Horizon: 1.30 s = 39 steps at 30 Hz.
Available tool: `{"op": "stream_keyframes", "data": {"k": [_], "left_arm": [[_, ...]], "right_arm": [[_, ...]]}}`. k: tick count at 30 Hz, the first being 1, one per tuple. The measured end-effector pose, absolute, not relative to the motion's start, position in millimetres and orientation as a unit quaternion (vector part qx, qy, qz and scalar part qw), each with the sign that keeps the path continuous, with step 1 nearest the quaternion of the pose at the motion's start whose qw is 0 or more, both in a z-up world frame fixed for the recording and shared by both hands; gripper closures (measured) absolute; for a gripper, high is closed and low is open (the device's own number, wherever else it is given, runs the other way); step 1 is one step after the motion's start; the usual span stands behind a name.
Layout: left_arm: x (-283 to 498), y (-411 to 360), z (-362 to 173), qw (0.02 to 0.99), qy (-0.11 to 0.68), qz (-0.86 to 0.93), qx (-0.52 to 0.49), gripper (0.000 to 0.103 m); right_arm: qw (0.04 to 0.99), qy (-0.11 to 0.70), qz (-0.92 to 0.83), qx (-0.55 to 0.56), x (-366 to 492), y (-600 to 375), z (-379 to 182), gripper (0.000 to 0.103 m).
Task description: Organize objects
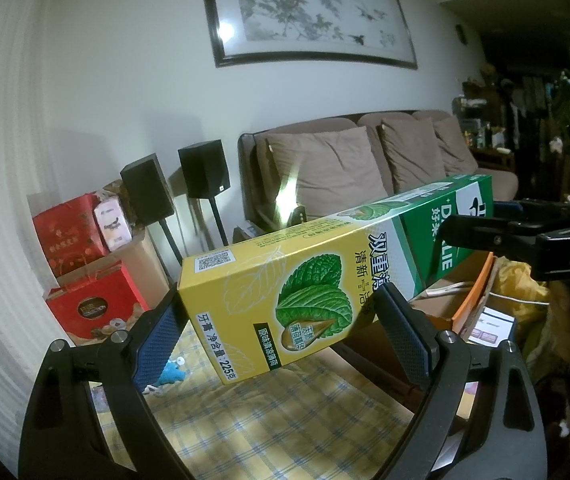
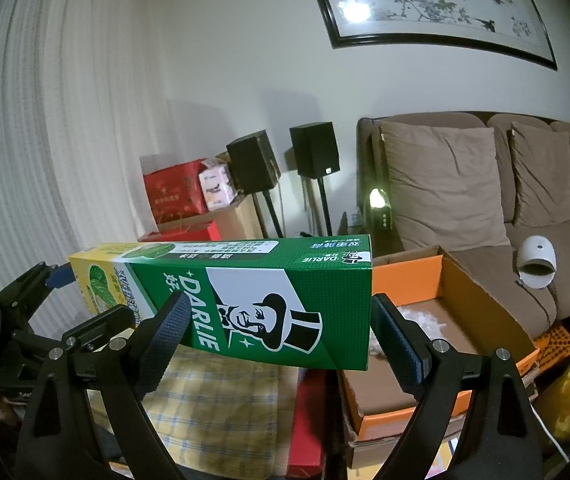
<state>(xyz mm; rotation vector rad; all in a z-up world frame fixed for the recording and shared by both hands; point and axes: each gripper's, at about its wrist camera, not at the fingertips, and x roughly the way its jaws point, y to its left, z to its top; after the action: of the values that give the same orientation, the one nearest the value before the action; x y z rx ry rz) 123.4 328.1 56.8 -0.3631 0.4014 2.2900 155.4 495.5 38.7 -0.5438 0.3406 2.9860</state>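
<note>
The long toothpaste box (image 1: 325, 280) hangs in the air over the checked cloth (image 1: 269, 420), its yellow end clasped by the left tool (image 1: 281, 340), its green end by the right tool (image 2: 277, 344). Probably light, thin, crushable cardboard; squeeze gently. An open orange box (image 2: 485, 320) sits just right.

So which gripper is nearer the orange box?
Right. The right gripper holds the toothpaste box's green end beside the orange box; the left gripper holds the yellow end.
</note>
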Motion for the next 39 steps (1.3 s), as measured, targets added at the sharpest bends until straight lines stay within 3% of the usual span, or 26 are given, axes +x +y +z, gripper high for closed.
{"op": "stream_keyframes", "data": {"k": [39], "left_arm": [[123, 346, 62, 0.398, 0.165, 0.893, -0.132, 0.011]], "right_arm": [[0.058, 0.123, 0.975, -0.175, 160, 510, 39, 0.011]]}}
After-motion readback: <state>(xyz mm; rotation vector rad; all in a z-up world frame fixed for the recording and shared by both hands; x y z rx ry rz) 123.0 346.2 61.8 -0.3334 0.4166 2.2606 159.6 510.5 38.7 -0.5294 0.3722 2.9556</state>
